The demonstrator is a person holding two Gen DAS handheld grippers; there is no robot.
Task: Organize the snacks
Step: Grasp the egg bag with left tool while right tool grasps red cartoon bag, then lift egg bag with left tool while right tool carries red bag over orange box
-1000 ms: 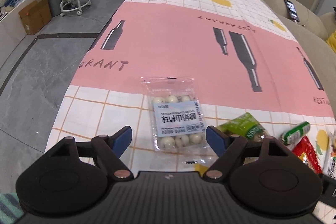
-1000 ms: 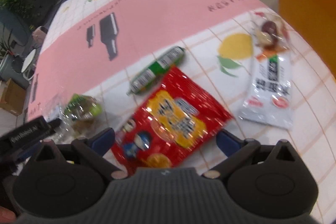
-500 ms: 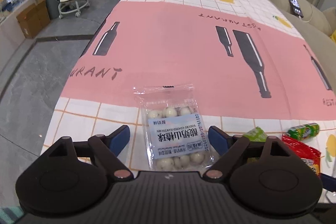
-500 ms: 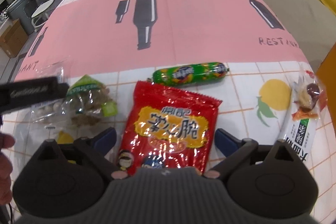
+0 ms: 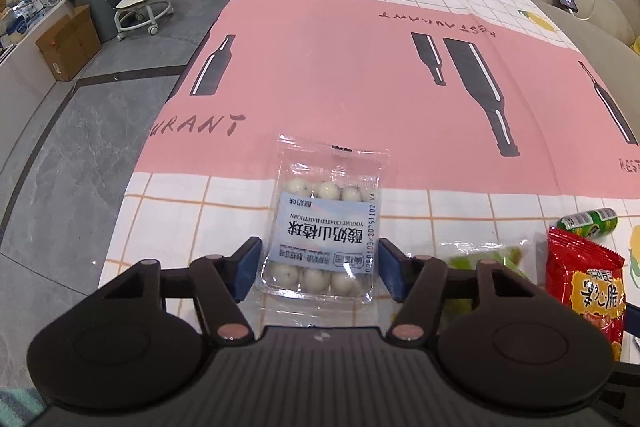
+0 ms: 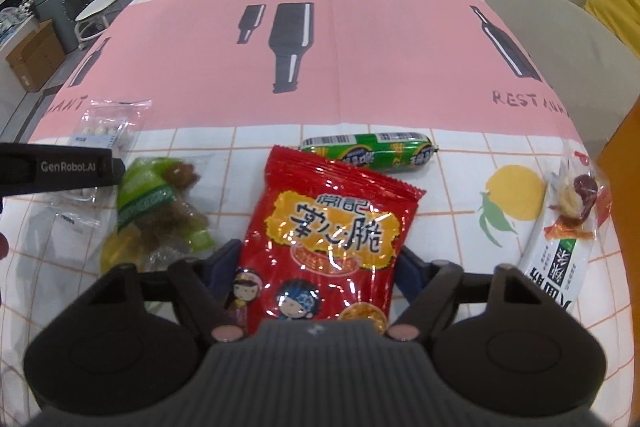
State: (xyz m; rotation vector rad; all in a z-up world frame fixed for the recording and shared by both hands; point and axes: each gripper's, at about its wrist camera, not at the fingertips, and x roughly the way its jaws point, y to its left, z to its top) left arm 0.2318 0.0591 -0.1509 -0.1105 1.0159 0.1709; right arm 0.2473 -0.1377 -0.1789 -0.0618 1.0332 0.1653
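Both grippers have closed in: left gripper (image 5: 318, 269) fingers narrow around ball pack (image 5: 325, 227), right gripper (image 6: 318, 273) around red bag (image 6: 326, 239); grasps imminent.

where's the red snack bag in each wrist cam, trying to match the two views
Left wrist view: the red snack bag lies at the far right edge, partly cut off, just below the green sausage.
Right wrist view: the same bag fills the centre, its lower end between the open fingers of the right gripper.
Shared landmark: the green sausage, lying just beyond the bag's top edge in both views.
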